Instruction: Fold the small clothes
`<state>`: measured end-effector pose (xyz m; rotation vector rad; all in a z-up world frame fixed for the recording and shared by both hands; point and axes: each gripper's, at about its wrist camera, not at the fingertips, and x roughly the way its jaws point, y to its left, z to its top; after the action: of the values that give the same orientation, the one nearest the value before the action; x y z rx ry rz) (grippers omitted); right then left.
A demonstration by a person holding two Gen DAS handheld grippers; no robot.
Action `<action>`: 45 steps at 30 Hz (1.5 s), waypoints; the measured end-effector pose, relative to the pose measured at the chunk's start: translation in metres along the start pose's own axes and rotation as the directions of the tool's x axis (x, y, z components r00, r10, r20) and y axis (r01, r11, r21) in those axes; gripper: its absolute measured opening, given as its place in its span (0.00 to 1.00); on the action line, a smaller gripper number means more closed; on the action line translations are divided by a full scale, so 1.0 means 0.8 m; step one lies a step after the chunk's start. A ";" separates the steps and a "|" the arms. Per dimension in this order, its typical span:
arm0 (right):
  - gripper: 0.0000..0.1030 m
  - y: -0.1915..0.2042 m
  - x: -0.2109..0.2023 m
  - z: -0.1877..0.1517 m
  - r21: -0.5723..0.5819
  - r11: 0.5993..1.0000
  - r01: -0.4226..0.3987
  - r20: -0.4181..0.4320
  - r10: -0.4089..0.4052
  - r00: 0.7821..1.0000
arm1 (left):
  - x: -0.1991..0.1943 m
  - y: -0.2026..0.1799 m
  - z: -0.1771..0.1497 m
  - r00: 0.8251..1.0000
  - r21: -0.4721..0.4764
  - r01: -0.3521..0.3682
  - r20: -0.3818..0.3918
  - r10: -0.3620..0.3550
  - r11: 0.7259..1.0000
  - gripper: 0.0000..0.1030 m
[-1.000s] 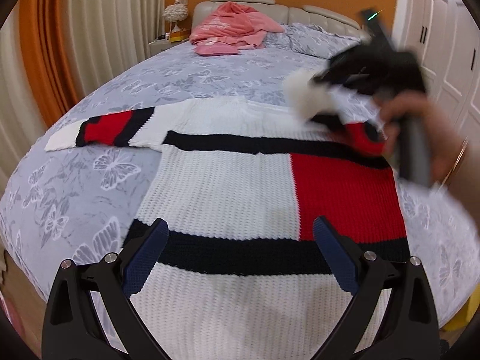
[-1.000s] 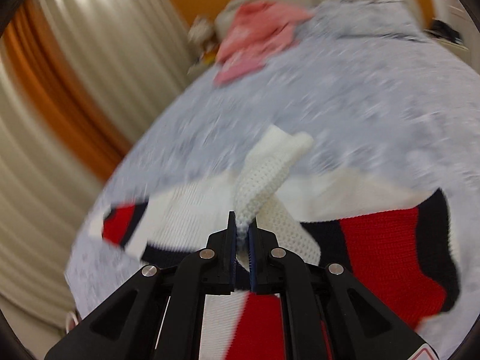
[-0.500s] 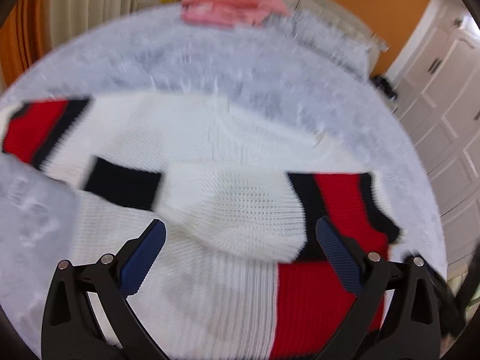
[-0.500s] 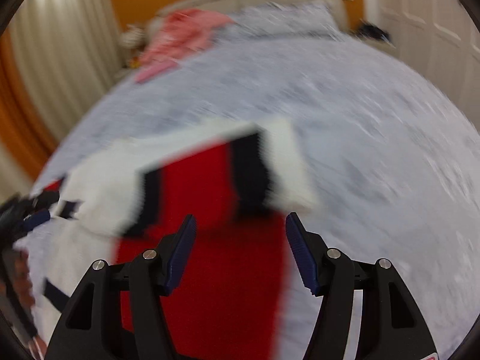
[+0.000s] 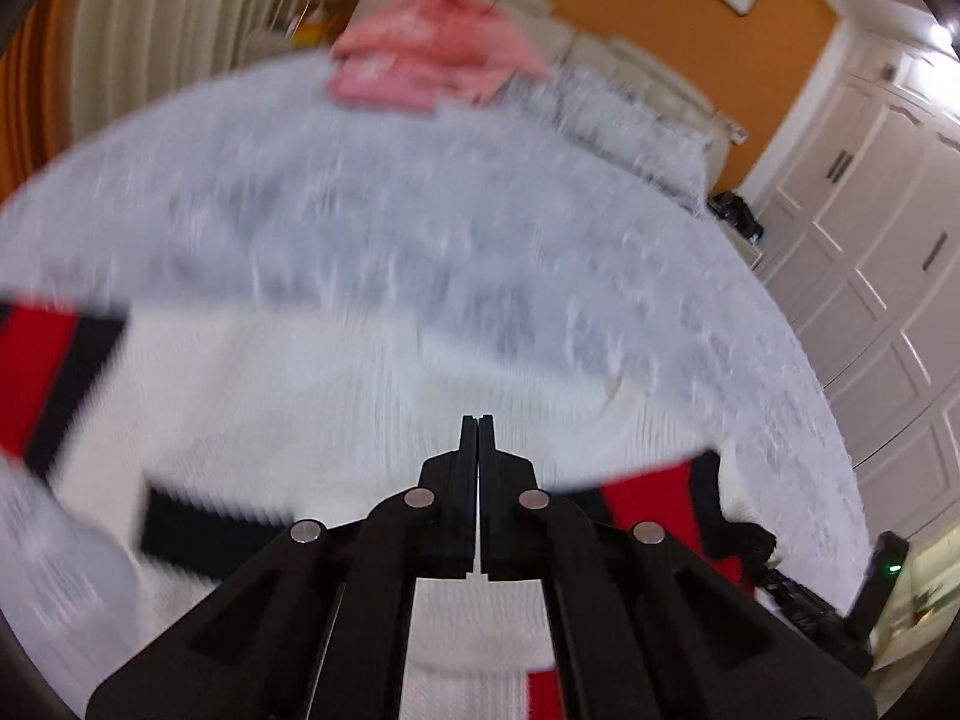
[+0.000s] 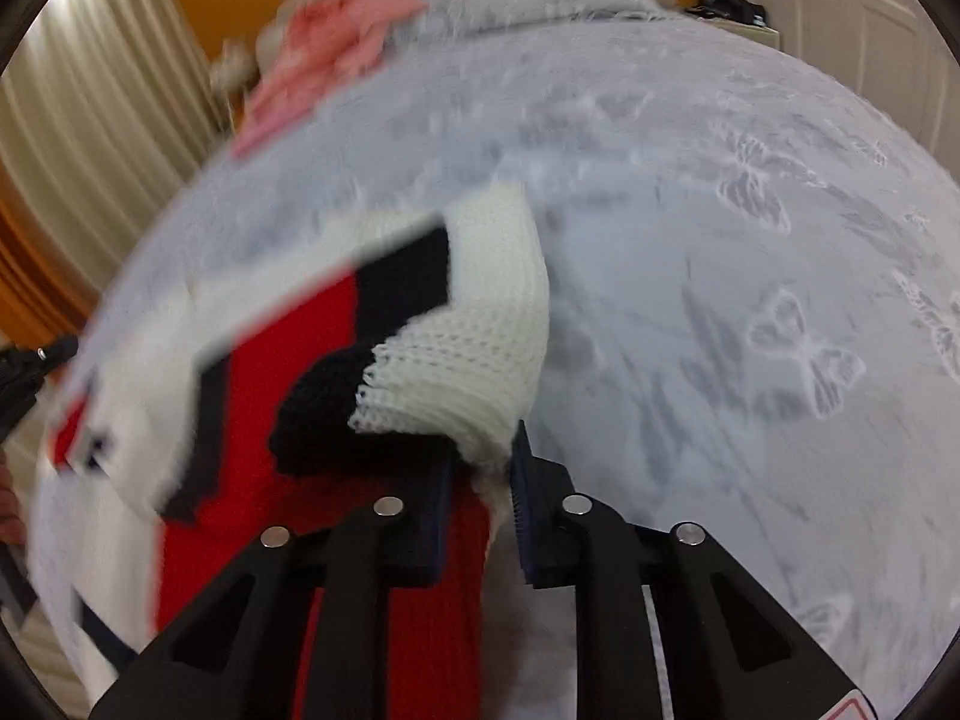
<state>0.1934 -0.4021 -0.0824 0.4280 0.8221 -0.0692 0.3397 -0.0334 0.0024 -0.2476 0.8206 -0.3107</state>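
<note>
My right gripper [image 6: 480,468] pinches the sweater [image 6: 456,348] cuff; left gripper [image 5: 477,420] pressed together, whether on knit I cannot tell. I'd carry the sleeve low across the bed [image 6: 720,180], avoiding bunching.

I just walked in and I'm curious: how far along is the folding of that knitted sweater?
Early on. The sweater lies mostly spread out on the bed, one sleeve stretched out to the side. The right hand-held gripper pinches the white cuff of the other sleeve, lifted over the red panel. The left hand-held gripper is shut. Both sleeves and the body remain to fold.
</note>
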 end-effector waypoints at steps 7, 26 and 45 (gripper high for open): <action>0.23 -0.003 0.005 -0.029 -0.073 0.993 0.096 -0.043 -0.099 0.994 | -0.006 0.057 -0.050 0.989 -0.148 -0.045 -0.144 0.023 0.988 0.55; 0.11 0.009 -0.009 -0.015 -0.106 0.988 0.112 0.046 -0.108 0.993 | -0.009 0.048 0.026 0.996 -0.186 0.075 0.069 -0.063 0.980 0.06; 0.18 0.014 0.056 0.001 -0.100 0.991 0.087 -0.136 -0.101 0.986 | 0.064 0.115 -0.062 0.977 -0.128 -0.145 -0.173 0.121 0.981 0.07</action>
<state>0.2266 -0.3875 -0.1105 0.3073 0.9804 -0.0884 0.3518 0.0287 -0.0952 -0.2993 1.0195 -0.1484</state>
